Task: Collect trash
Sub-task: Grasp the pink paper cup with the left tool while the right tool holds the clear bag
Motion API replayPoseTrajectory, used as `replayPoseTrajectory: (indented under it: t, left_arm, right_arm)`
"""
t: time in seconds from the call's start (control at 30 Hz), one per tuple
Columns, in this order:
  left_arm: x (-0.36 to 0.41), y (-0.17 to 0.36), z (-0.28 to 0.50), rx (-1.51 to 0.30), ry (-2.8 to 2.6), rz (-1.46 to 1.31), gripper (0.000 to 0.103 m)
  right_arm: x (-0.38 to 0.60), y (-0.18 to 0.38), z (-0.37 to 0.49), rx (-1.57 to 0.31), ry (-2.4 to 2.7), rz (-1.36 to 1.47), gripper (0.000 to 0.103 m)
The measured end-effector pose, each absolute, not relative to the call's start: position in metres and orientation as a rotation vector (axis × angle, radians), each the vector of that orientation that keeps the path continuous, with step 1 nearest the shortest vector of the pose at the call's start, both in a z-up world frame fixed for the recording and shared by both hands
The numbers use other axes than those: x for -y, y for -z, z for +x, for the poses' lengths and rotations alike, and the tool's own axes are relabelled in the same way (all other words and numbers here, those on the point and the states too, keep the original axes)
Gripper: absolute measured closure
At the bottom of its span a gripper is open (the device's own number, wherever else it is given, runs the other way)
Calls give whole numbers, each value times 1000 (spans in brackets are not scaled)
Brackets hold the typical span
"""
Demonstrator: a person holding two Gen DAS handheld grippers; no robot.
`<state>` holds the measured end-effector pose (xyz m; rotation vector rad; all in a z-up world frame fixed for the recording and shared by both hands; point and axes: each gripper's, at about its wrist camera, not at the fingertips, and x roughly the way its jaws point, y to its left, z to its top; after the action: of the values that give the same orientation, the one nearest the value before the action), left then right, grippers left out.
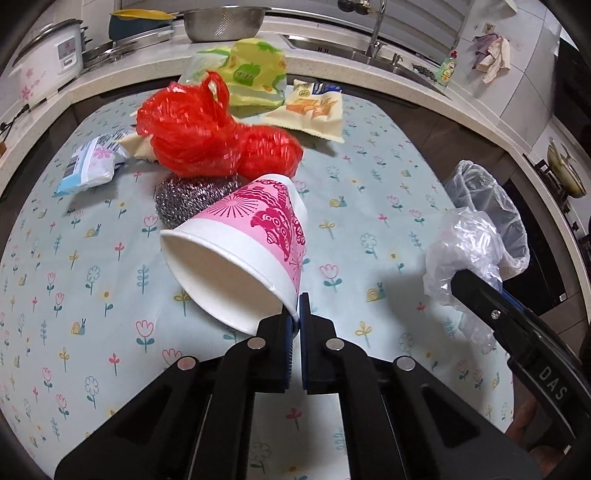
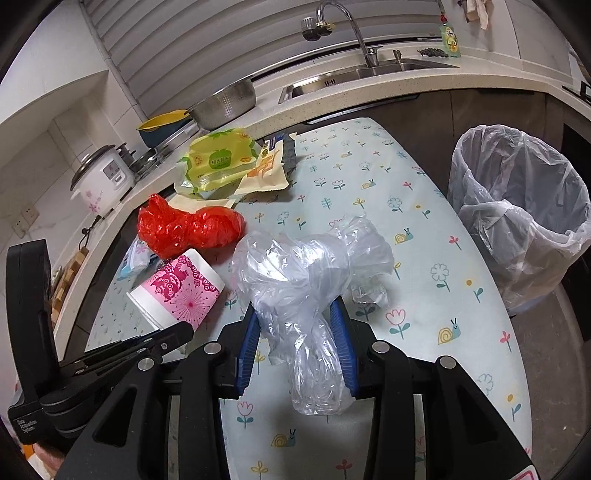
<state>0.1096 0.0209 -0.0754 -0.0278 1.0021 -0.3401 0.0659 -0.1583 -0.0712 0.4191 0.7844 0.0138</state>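
My left gripper (image 1: pixel 295 314) is shut on the rim of a pink and white paper cup (image 1: pixel 243 251), held tilted above the table; the cup also shows in the right wrist view (image 2: pixel 181 291). My right gripper (image 2: pixel 297 332) is shut on a crumpled clear plastic bag (image 2: pixel 306 273), also seen in the left wrist view (image 1: pixel 461 251). A red plastic bag (image 1: pixel 210 133) lies on the table beyond the cup, with a steel wool scourer (image 1: pixel 188 195) beside it. A bin lined with a clear bag (image 2: pixel 524 206) stands off the table's right edge.
A green wrapper (image 1: pixel 251 74), a yellow snack packet (image 1: pixel 314 110) and a tissue pack (image 1: pixel 88 166) lie at the table's far side. Behind are a counter with a colander (image 1: pixel 221 22), rice cooker (image 1: pixel 44 62) and sink (image 2: pixel 351 77).
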Motion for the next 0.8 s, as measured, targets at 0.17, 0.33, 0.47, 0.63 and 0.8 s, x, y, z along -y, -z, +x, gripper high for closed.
replayPoseTrajectory:
  t: [0.17, 0.33, 0.47, 0.63, 0.8]
  left_arm:
    - [-17, 61, 102, -974, 362, -34, 100]
    - [-9, 47, 97, -950, 384, -30, 100]
    - [2, 38, 96, -939, 402, -24, 100]
    - [29, 26, 98, -918, 443, -8, 100]
    - [72, 16, 99, -884, 504, 24, 100]
  right_arm:
    - [168, 65, 62, -760, -3, 428, 67]
    - [179, 56, 55, -728, 8, 443, 67]
    - [191, 49, 50, -697, 24, 455, 67]
    - [215, 43, 45, -663, 63, 472, 67]
    - [247, 41, 40, -638, 122, 487, 67]
